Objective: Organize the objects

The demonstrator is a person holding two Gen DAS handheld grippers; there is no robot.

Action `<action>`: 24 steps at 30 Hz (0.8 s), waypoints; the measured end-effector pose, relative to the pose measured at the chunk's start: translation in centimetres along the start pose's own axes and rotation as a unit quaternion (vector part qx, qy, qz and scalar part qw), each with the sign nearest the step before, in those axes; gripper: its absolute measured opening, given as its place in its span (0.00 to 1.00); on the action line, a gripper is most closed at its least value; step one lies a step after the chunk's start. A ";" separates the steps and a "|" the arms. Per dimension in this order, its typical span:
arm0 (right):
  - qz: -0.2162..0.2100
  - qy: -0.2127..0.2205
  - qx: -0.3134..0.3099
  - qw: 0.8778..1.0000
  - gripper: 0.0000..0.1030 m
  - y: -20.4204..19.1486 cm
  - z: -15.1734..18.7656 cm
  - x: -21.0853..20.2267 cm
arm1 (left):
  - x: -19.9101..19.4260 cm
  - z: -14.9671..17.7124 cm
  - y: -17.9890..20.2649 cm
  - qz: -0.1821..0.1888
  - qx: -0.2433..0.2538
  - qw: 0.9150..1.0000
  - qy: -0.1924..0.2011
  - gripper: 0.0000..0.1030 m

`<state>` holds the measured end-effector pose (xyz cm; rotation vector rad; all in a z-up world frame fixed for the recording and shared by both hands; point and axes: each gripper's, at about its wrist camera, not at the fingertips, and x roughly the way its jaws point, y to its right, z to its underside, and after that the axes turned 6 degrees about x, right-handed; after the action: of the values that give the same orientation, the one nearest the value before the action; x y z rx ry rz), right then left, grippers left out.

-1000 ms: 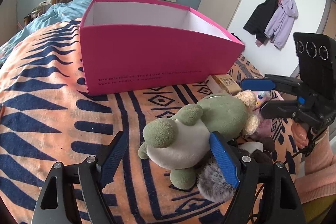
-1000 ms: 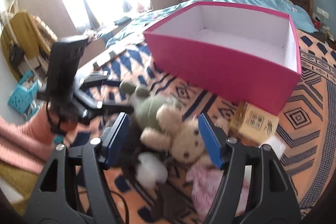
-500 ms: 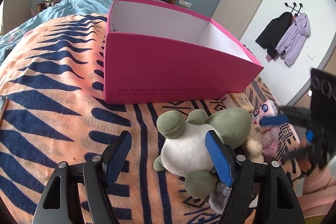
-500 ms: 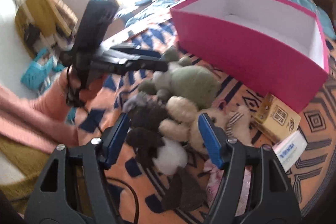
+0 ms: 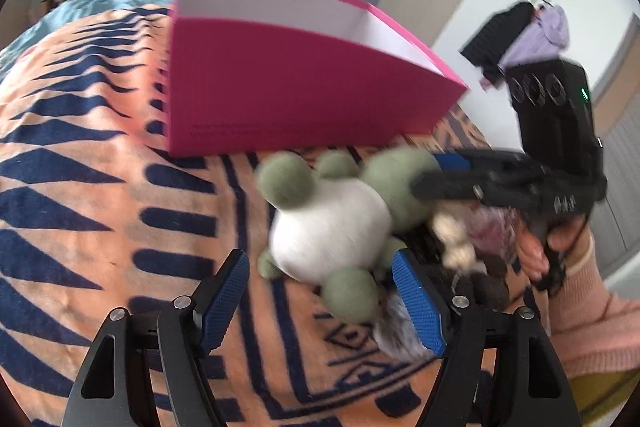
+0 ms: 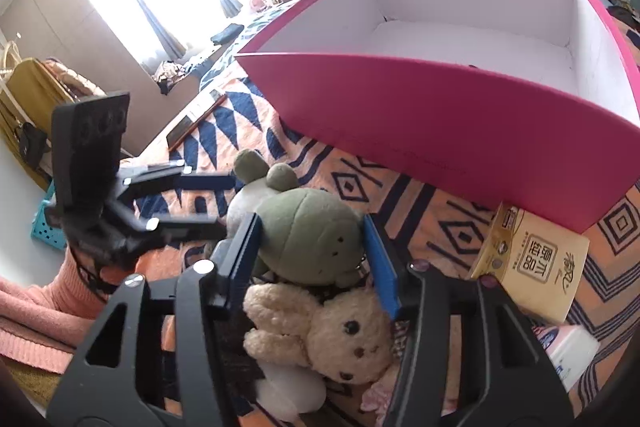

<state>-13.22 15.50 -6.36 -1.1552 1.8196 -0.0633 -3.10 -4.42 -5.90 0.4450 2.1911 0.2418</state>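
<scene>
Here, left to right in the right wrist view:
Left gripper (image 6: 208, 203): at mid left, jaws apart around the toy's pale body; its own view shows the blue pads clear of the plush, so it holds nothing.
Green plush toy (image 6: 308, 235): at lower centre on the bed's patterned blanket (image 6: 224, 131), lying on top of a cream plush (image 6: 340, 335).
Right gripper (image 6: 312, 259): at bottom centre, jaws closing on the toy's green head, which sits between the pads; the pads look to be at the fabric on both sides, though a firm hold is not certain.
Pink box (image 6: 440, 115): across the upper right, open and seemingly empty, just beyond the toys.
Yellow carton (image 6: 532, 259): at lower right, close against the box wall.
Step in hand: probably taking the green toy for the box.
Doing it well: squeeze the round head squarely until the plush compresses, lift straight so the cream toy underneath is not dragged along, and keep the left gripper out of the way.
</scene>
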 end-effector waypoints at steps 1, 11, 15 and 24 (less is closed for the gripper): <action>-0.002 0.000 0.005 1.000 0.52 0.3 0.0 0.0 | 0.3 0.0 0.1 0.011 -0.001 1.000 -0.005 0.73; 0.006 0.037 0.000 0.999 0.52 -1.3 -0.7 -2.3 | -1.2 -2.1 1.5 0.007 0.001 0.999 0.038 0.67; 0.013 0.061 -0.020 0.998 0.52 -2.7 -1.2 -3.6 | -3.3 -3.4 2.3 -0.002 0.002 0.998 0.068 0.67; -0.007 0.125 -0.041 0.991 0.52 -4.7 -3.8 -7.7 | -7.9 -8.2 4.3 -0.036 0.050 0.988 0.138 0.67</action>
<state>-12.01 16.94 3.27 -1.2627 2.0495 -0.1478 -4.13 -3.74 6.19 0.4061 2.4945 0.1615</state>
